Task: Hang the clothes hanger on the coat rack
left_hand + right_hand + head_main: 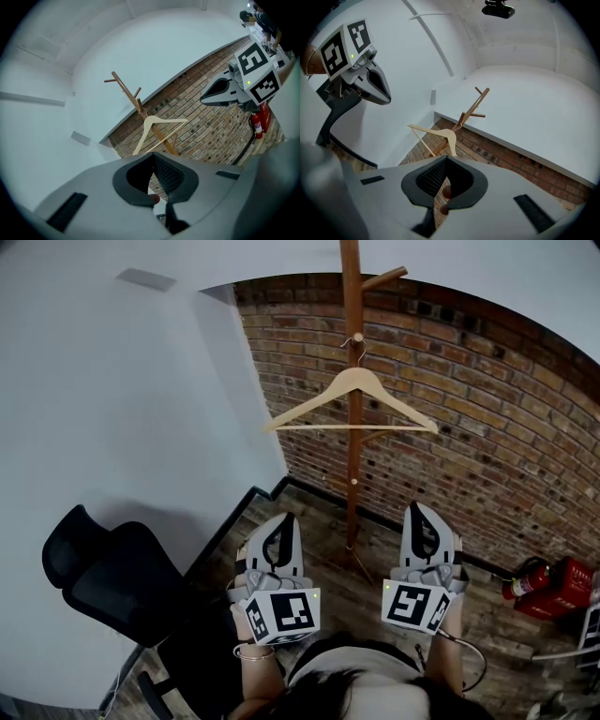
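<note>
The hanger (354, 379) is hung on the rack (350, 296) (the task appears done). The left gripper (286, 518) and right gripper (419, 509) are held short of the rack, jaws pressed together, empty.

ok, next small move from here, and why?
Probably lower both hands and stop: the pale wooden clothes hanger already hangs by its hook on the brown wooden coat rack, and the left gripper and right gripper are shut, empty, clear of it.
</note>
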Motion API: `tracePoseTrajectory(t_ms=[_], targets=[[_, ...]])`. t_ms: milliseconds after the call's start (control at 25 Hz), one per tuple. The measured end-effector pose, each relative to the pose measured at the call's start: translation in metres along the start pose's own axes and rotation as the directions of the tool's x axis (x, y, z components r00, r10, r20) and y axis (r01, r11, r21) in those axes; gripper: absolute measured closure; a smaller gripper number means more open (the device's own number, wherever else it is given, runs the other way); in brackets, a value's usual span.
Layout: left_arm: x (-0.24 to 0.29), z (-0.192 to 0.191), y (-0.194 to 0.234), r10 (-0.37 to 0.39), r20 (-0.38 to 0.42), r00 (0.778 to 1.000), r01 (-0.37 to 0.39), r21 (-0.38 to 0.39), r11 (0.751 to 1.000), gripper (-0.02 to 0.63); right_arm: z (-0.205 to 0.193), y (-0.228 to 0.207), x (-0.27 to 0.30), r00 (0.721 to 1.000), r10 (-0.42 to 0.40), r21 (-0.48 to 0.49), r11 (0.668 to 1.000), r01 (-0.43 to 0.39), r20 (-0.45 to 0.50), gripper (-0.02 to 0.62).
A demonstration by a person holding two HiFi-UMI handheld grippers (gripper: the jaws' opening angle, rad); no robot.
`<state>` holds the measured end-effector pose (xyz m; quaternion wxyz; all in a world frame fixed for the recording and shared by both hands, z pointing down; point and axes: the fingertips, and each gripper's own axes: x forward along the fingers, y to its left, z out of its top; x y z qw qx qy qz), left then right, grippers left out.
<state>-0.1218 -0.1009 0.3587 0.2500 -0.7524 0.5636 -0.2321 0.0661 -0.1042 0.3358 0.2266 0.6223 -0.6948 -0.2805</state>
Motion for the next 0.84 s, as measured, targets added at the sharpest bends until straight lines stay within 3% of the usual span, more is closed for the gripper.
tracePoseTrajectory(t_ms=[400, 600, 840], targets=[[-0.006, 0.018, -0.013, -0.01, -0.006, 1.0, 0.01, -0.026, 1.0, 0.595, -0.004, -0.01, -0.007, 1.0, 0.028, 0.012, 1.0, -0.028, 0.0, 0.56], [-0.011, 0.014, -0.021, -0.008, -0.017, 1.0, 0.008, 0.009, 1.0, 0.595, -0.007, -0.011, -0.014, 0.999, 0.037, 0.011, 0.999, -0.037, 0.006, 0.56], [-0.013, 0.018, -0.019, -0.017, 0.0, 1.0, 0.017, -0.002, 1.0, 0.595, 0.0, -0.007, -0.014, 0.997, 0.07, 0.011, 0.997, -0.07, 0.01, 0.56]])
